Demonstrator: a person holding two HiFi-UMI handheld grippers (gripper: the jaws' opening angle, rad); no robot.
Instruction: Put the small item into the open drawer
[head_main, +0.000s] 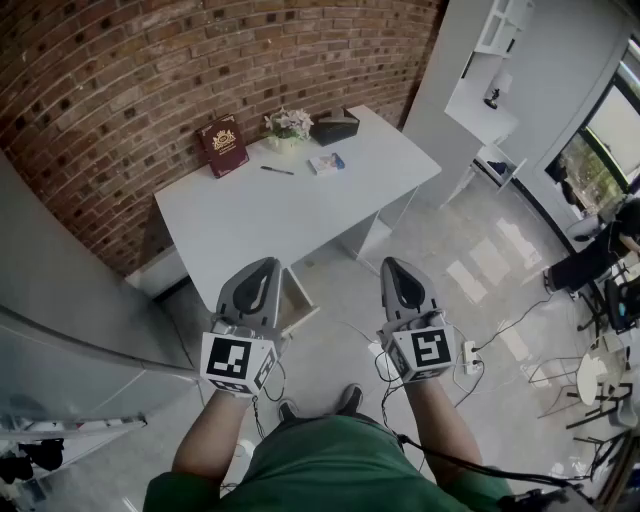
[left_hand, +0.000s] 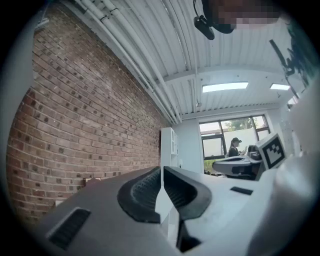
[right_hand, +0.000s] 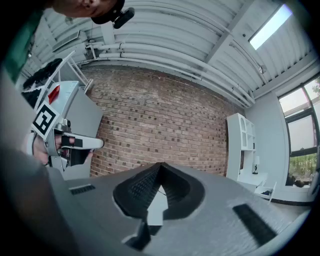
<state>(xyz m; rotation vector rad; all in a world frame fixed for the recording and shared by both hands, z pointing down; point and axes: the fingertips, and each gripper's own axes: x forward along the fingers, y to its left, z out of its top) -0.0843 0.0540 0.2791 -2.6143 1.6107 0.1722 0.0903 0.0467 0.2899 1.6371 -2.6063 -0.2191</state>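
A white table stands against the brick wall. On it lie a small blue-and-white item and a black pen. An open drawer with a pale wooden inside juts from the table's near edge, partly hidden behind my left gripper. Both grippers hang in the air in front of the table, well short of the item. My left gripper is shut with nothing between its jaws. To its right, my right gripper is also shut and holds nothing.
A red book, a pot of flowers and a black box stand at the table's back. A grey cabinet is at the left, white shelves at the right. A power strip and cables lie on the floor.
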